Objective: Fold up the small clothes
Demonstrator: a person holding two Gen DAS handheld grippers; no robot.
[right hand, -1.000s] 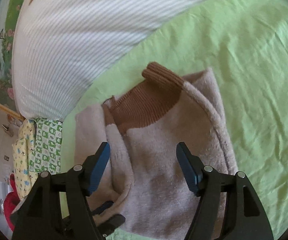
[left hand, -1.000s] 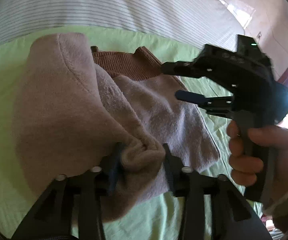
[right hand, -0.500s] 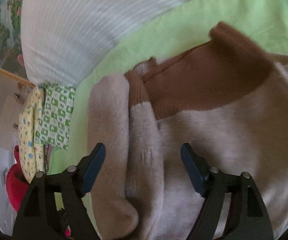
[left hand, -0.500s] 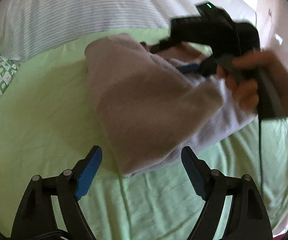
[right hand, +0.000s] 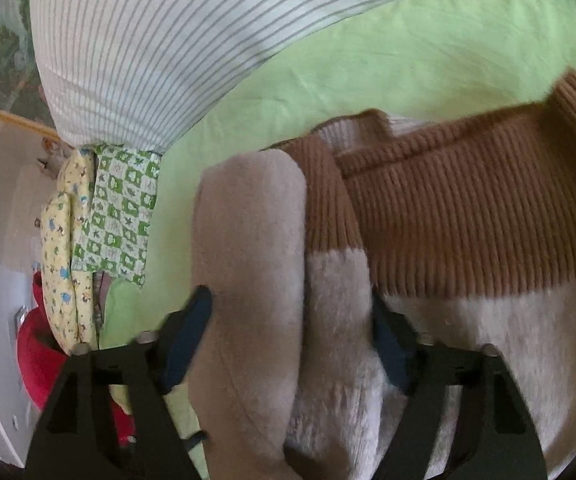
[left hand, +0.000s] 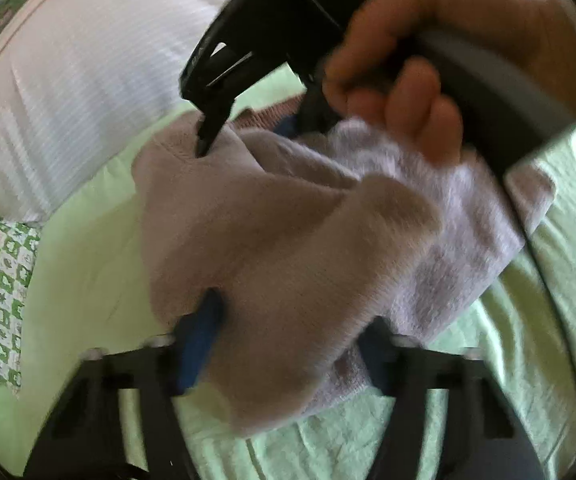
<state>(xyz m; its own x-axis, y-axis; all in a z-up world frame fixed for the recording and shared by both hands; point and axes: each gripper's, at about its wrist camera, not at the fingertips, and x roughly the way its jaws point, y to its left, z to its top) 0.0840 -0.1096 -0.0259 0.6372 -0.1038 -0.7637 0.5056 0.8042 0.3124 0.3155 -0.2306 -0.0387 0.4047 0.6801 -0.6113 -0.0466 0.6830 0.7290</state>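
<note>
Your left gripper [left hand: 288, 344] jaws, just closing, clamp folded edge of fuzzy beige sweater with brown ribbed collar [left hand: 288, 248], frame centre, on green bed sheet [left hand: 84, 264]. Right gripper [right hand: 292, 340] jaws, likewise closing, pinch its rolled sleeve.

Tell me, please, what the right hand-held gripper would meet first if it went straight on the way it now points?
Nothing stands ahead of it to reach: the right hand-held gripper already has the folded pinkish sweater between its closing jaws. Pushing on would likely drive it along that fabric toward the brown ribbed collar, though depth is unclear.
</note>
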